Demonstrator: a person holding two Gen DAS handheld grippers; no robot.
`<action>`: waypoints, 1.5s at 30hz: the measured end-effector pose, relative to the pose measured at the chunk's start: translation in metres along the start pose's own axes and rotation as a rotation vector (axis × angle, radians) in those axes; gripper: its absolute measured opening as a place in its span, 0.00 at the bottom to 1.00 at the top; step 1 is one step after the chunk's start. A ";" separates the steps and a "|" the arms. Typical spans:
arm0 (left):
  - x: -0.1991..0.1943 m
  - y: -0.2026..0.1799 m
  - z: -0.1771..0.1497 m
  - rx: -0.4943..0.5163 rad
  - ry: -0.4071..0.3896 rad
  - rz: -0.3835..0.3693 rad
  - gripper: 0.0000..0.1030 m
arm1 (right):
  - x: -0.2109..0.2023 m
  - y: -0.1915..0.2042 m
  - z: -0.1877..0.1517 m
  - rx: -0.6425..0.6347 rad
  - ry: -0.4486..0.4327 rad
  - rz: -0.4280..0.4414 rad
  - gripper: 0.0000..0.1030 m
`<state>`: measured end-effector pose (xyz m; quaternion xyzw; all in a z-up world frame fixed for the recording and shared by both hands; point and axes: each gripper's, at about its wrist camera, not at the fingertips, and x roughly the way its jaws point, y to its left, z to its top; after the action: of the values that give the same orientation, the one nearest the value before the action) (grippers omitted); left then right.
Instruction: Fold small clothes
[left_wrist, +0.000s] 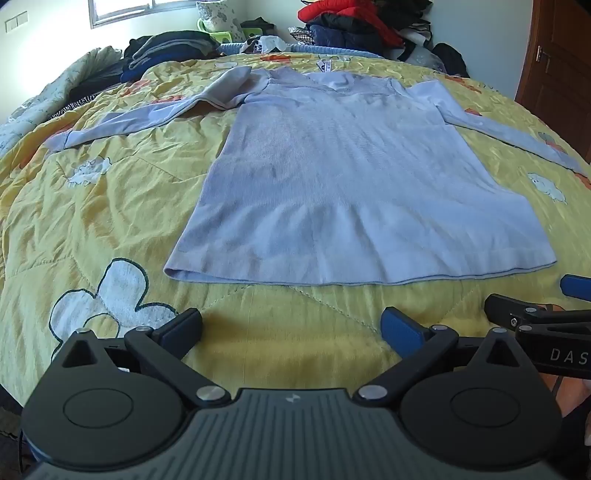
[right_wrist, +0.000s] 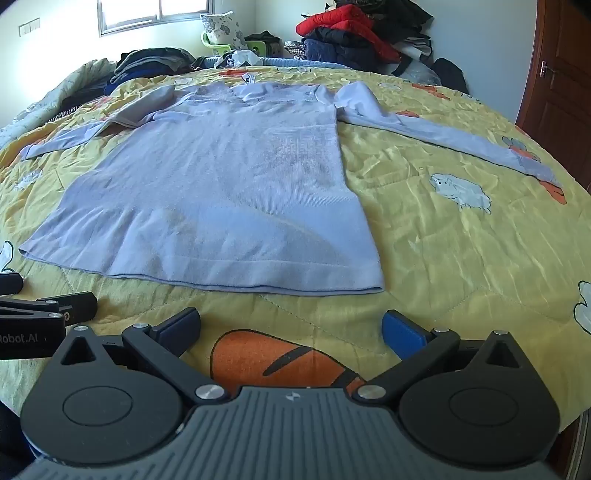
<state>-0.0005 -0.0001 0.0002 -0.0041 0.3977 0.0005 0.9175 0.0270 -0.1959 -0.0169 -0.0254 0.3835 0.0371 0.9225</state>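
Bedroom, daylight from far window; yellow quilt (left_wrist: 110, 206) covers the bed, piled clothes (left_wrist: 354, 26) at its far edge; pale blue long-sleeved top (left_wrist: 347, 184) lies flat mid-quilt, hem toward the cameras, both sleeves spread outward (left sleeve (left_wrist: 147, 118) slightly rumpled near the shoulder). Left gripper (left_wrist: 291, 328) and right gripper (right_wrist: 290, 326) hover side by side just short of the hem, jaws wide apart, holding nothing. Judged step: garment laid out, folding not yet begun; next move likely calls for pinching a sleeve or side edge cleanly, single layer avoided, then carrying it across the body.
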 end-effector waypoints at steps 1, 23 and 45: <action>0.000 0.000 0.000 0.000 0.002 0.001 1.00 | 0.000 0.000 0.000 0.004 -0.005 0.004 1.00; 0.000 0.001 0.001 0.011 0.009 -0.003 1.00 | 0.000 0.001 -0.002 0.001 -0.012 -0.001 1.00; -0.001 0.002 -0.001 0.023 0.007 -0.008 1.00 | -0.003 0.001 -0.003 0.000 -0.019 -0.001 1.00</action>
<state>-0.0016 0.0014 0.0002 0.0049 0.4011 -0.0077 0.9160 0.0232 -0.1954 -0.0169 -0.0251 0.3746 0.0368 0.9261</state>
